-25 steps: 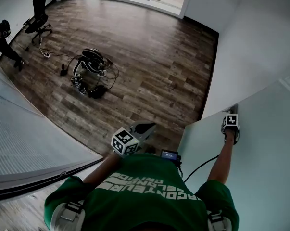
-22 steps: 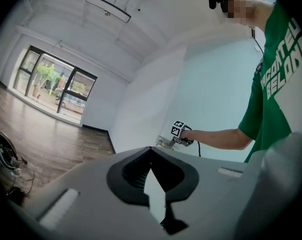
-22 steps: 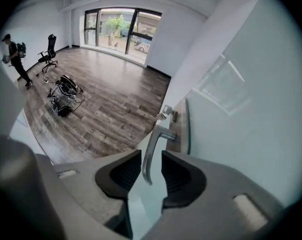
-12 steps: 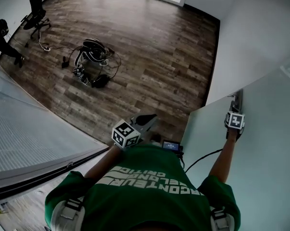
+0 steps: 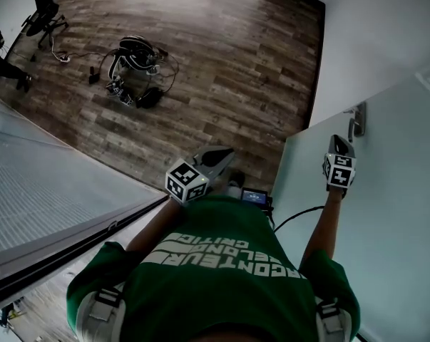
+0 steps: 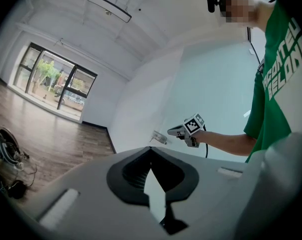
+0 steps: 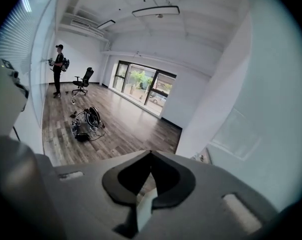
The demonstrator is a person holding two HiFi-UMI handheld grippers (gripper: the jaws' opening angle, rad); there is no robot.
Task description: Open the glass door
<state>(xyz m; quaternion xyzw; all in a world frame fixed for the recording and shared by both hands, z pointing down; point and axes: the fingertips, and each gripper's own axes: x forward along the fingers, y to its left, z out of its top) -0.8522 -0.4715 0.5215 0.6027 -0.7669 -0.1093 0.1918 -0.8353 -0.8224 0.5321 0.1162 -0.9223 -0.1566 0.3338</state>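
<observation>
The glass door (image 5: 386,226) is a pale green pane at the right, and its free edge stands over the wood floor. Its metal handle (image 5: 356,122) sits near that edge, also visible as the handle (image 6: 159,138) and as a small handle (image 7: 207,157). My right gripper (image 5: 338,144) is held just short of the handle, apart from it, jaws shut with nothing between them. From the side the right gripper (image 6: 175,131) points at the handle. My left gripper (image 5: 220,155) is held out in front of the green shirt, over the floor, shut and holding nothing.
A heap of gear with cables (image 5: 132,73) lies on the wood floor ahead. An office chair (image 5: 40,9) and a person (image 7: 57,66) are at the far left wall. A frosted glass partition (image 5: 43,198) runs along the left. A white wall (image 5: 386,41) meets the door.
My right gripper was up against the door handle and has come back from it, raised and shut. The left gripper has drifted a little forward.
</observation>
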